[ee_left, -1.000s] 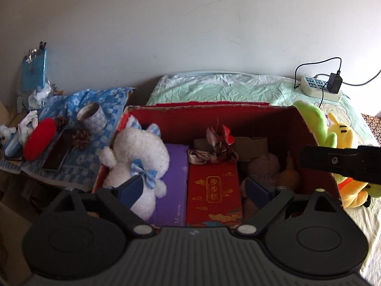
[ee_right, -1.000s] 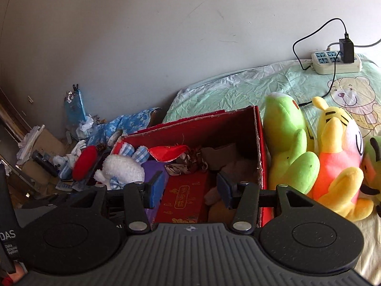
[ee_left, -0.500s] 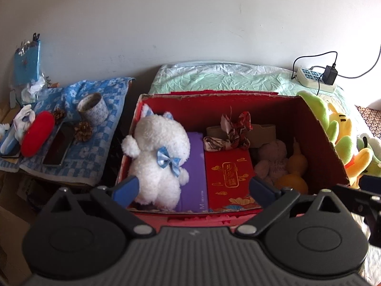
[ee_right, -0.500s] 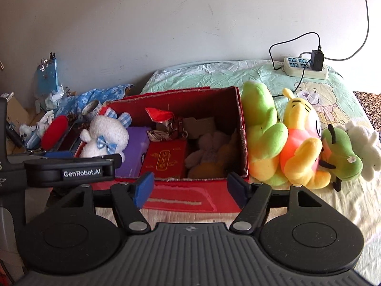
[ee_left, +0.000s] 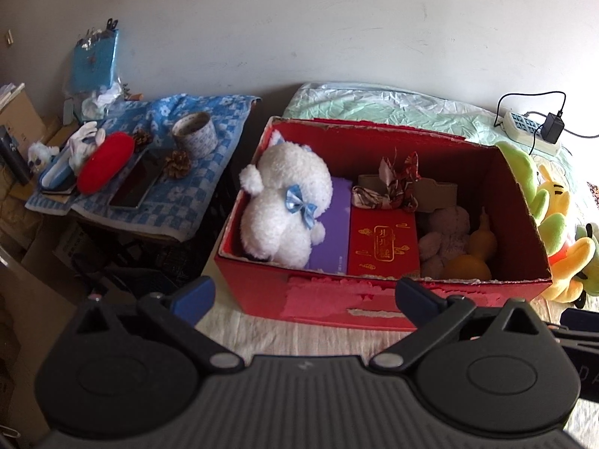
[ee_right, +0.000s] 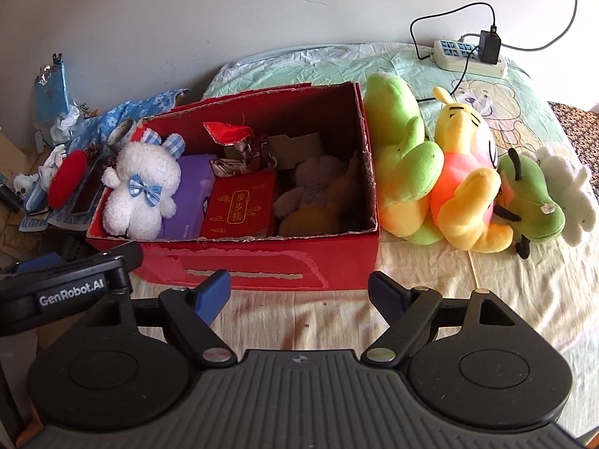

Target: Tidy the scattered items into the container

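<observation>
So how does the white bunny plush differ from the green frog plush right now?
The white bunny plush sits inside the red box at its left end; the green frog plush lies outside, against the box's right wall. The bunny wears a blue bow; the frog shows none. Both are soft toys, untouched by either tool.

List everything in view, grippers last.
red box: 1, red, on the bed
white bunny: 1, white, box's left end
purple box: 1, purple, beside the bunny
red gift box: 1, red and gold, box's middle
plush toys: several, green, yellow, white, right of the box
power strip: 1, pale, by the wall
cup: 1, on the blue cloth
left gripper: open
right gripper: open
</observation>
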Available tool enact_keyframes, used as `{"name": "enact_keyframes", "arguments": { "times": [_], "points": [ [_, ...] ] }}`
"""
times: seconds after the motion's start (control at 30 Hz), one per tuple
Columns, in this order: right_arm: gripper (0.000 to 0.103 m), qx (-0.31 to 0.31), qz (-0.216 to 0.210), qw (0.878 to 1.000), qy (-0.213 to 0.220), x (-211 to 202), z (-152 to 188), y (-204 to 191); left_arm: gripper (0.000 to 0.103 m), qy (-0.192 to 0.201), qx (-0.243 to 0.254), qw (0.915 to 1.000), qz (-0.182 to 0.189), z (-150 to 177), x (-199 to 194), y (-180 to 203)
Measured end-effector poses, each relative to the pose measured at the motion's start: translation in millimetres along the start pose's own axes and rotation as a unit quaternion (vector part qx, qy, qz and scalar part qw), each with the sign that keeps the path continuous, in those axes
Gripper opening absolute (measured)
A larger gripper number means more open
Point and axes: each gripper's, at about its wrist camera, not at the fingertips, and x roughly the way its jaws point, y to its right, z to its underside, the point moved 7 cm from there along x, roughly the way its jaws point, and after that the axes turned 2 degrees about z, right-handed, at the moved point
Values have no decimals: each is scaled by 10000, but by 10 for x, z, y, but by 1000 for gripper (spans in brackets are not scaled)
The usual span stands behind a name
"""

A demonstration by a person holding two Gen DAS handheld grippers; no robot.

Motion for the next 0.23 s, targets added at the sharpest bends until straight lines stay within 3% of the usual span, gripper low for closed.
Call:
{"name": "enact_keyframes", "arguments": {
  "times": [0.1,0.23],
  "points": [
    [83,36,-58,9998,-159,-2,-52,-13,102,17,-75,9999,-127,14,-48,-14],
    [85,-33,-143,9999,-36,-57,-111,-44,101,41,-246,9996,-128,-49,-100,-68]
  ]
}}
